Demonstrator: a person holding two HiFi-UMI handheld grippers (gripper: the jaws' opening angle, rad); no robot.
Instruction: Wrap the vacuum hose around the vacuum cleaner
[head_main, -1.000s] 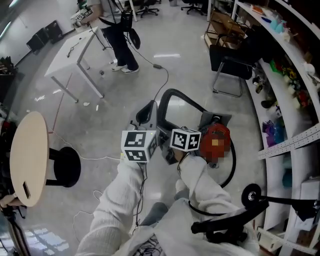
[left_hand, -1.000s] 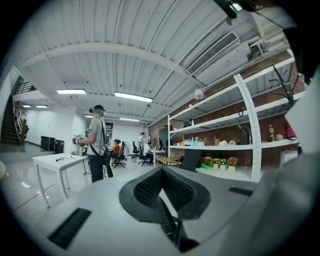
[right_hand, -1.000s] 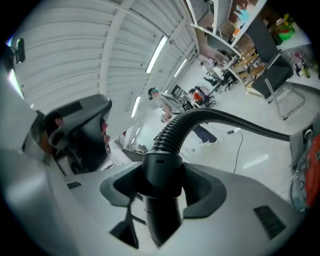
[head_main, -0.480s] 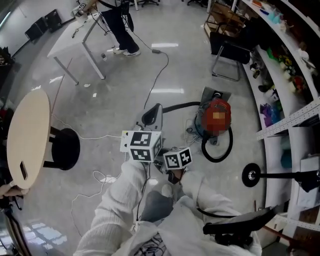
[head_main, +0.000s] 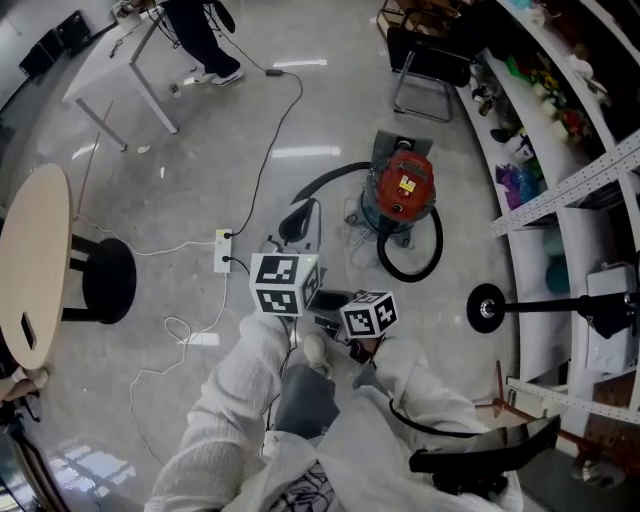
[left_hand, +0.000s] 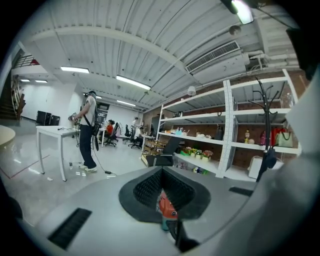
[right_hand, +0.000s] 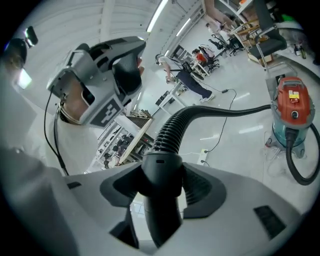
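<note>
The red vacuum cleaner (head_main: 402, 190) stands on the grey floor, right of centre in the head view. Its black ribbed hose (head_main: 412, 268) loops beside it, and another stretch (head_main: 322, 184) arcs left toward my grippers. My right gripper (right_hand: 161, 180) is shut on the hose's smooth black cuff (right_hand: 160, 172); from there the hose (right_hand: 172, 127) rises and bends right to the vacuum cleaner (right_hand: 292, 107). My left gripper (head_main: 298, 222) is ahead of the right one (head_main: 335, 300). Its jaws (left_hand: 165, 200) stand together with nothing held; the vacuum cleaner (left_hand: 166, 206) shows through the slit.
A white power strip (head_main: 222, 250) with trailing cables lies on the floor at the left. Shelving (head_main: 560, 200) runs along the right, a black chair (head_main: 425, 60) stands beyond the vacuum, and a stand's round base (head_main: 487, 308) is nearby. A round table (head_main: 30, 270), a stool (head_main: 100, 280) and a standing person (head_main: 200, 40) are farther off.
Both grippers have drawn back from the vacuum toward me and dropped lower. The right one has carried the hose end with it, so the hose now stretches out from the vacuum.
</note>
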